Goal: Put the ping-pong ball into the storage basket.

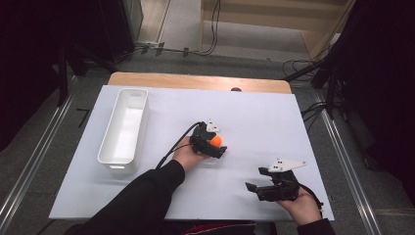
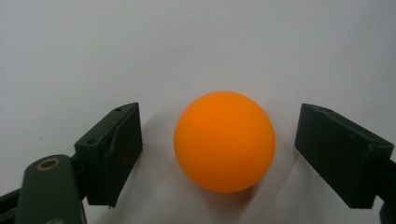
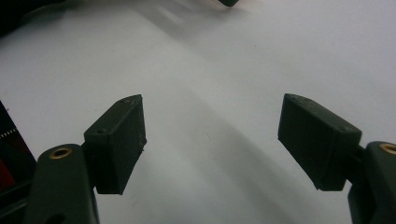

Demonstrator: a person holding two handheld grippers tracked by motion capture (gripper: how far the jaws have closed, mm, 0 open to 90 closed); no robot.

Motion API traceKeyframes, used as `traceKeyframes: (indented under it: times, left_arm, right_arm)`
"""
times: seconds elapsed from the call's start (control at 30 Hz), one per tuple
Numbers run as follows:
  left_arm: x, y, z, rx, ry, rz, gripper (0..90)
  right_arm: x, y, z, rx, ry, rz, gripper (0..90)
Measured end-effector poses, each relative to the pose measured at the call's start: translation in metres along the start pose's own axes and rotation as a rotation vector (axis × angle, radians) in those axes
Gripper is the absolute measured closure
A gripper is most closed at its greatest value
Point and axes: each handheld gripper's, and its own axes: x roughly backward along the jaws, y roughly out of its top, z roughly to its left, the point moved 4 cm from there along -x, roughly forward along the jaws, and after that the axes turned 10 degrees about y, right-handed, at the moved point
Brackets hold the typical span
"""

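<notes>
An orange ball (image 1: 216,140) rests on the white table sheet (image 1: 254,117) near its middle. My left gripper (image 1: 215,142) stands around it, and in the left gripper view the ball (image 2: 224,141) lies between the two black jaws with a gap on each side, so the pads do not touch it. My right gripper (image 1: 255,178) lies near the front right of the sheet, held by a hand. Its jaws stand wide apart in the right gripper view (image 3: 212,140), with bare sheet between them.
A long white bin (image 1: 124,129) stands at the left of the sheet, lengthwise away from me. The wooden table edge (image 1: 195,81) shows behind the sheet. Cables and dark stands (image 1: 318,68) lie on the floor beyond.
</notes>
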Motion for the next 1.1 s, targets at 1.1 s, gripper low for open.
traceKeyframes:
  times: [1.1]
  left_arm:
    - [0.004,-0.0011,-0.0006,-0.007,0.011,-0.034,49.4]
  right_arm:
    - [-0.0003,-0.0003,0.0002,0.001,-0.003,0.006,21.7]
